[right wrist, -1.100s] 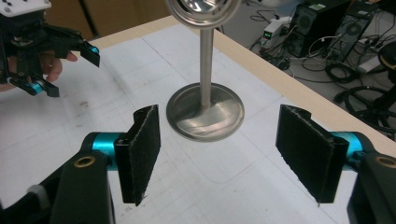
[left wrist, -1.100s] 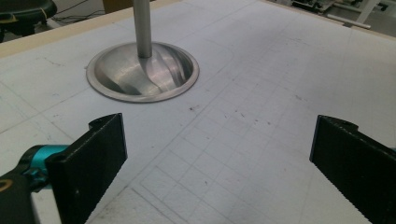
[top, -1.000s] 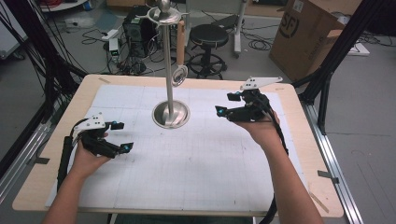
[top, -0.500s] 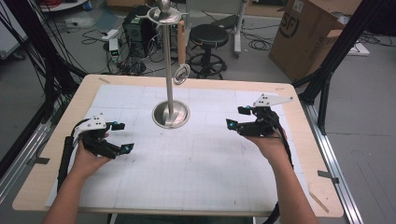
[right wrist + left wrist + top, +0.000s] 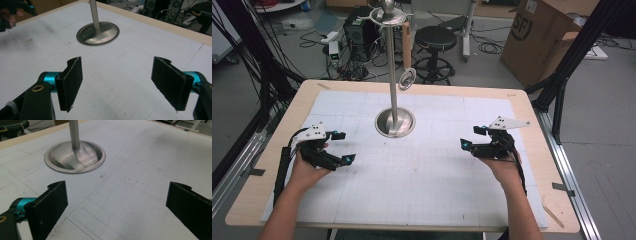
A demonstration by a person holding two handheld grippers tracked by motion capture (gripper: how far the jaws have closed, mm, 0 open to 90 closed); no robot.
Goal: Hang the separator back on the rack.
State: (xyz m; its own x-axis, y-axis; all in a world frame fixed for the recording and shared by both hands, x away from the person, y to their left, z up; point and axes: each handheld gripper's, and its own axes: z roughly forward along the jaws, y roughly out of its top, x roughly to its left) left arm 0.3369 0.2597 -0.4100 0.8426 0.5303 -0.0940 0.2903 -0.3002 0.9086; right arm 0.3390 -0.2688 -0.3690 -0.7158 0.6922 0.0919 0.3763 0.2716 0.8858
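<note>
the thing everything centres on is the metal stand [image 5: 395, 121], sitting upright on its round dish base near the middle-back of the white grid mat [image 5: 427, 200]. a small ring-shaped bit [image 5: 406, 80] hangs beside the pole partway up, apparently from the top piece [image 5: 387, 17], and nothing is touching it. in the left gripper view the base [image 5: 75, 157] sits just ahead of the jaws, and in the right gripper view it [image 5: 98, 33] lies a bit further off.

the right gripper [image 5: 473, 137] is near the mat on the right side, well apart from the stand, pointed inward at it. its jaws have just been opening and they stand wide with nothing between them, just bare mat. the left gripper [image 5: 343, 147] is on the other side, also spread wide and empty, low over the mat.

my read: this looks like a pause between steps, both hands parked either side with nothing carried. if the hanging ring is the next target, a hand would need to lift up off the mat, come in toward the pole and line its jaws around the ring without knocking the stand, which looks tall and maybe tippy.
</note>
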